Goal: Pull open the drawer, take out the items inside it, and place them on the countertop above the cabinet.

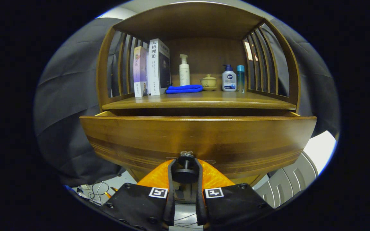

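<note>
The wooden drawer (198,134) of the cabinet stands pulled out toward me; its front panel spreads wide just ahead of the fingers. Its inside is hidden behind the front's top rim. A dark round knob (185,171) juts from the lower middle of the front. My gripper (185,166) is shut on that knob, one black-edged orange finger (171,179) pressing on each side of it. Above the drawer lies the countertop (201,102), a wooden shelf surface under a roofed alcove.
On the countertop stand two books (151,69) at the left, a folded blue cloth (184,89), a white pump bottle (184,70), a small lidded pot (208,81), another pump bottle (229,78) and a teal bottle (240,78). Slatted sides wall the shelf. Cables (96,191) lie on the floor.
</note>
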`<state>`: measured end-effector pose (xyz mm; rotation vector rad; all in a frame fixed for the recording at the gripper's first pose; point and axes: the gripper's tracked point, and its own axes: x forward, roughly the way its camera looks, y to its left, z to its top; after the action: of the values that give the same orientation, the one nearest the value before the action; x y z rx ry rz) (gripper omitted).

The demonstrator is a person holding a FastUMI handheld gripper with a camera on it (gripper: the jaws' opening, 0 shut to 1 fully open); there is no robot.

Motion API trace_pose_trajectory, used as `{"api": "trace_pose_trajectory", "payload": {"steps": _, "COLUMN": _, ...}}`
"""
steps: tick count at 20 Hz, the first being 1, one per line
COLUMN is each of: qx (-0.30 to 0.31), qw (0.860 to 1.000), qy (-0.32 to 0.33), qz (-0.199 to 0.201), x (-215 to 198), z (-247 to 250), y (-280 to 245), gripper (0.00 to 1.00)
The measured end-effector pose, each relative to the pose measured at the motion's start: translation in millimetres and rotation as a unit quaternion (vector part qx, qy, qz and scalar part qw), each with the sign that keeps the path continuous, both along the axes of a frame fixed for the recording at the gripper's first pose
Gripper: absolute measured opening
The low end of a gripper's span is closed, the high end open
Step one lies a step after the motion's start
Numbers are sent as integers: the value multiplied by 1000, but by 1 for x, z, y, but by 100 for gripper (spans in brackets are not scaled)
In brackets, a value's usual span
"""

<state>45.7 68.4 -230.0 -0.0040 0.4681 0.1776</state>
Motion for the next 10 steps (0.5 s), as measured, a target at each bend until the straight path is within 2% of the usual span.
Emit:
{"api": "trace_pose_trajectory", "payload": {"steps": 5, "qx": -23, "qw": 999, "qy": -14, "qz": 18, "x": -42, "z": 1, "y": -1, "gripper": 28}}
{"api": "trace_pose_trajectory", "payload": {"steps": 10, "qx": -18, "qw": 999, "qy": -14, "qz": 31, "x": -72, "z": 0, "y": 2, "gripper": 28}}
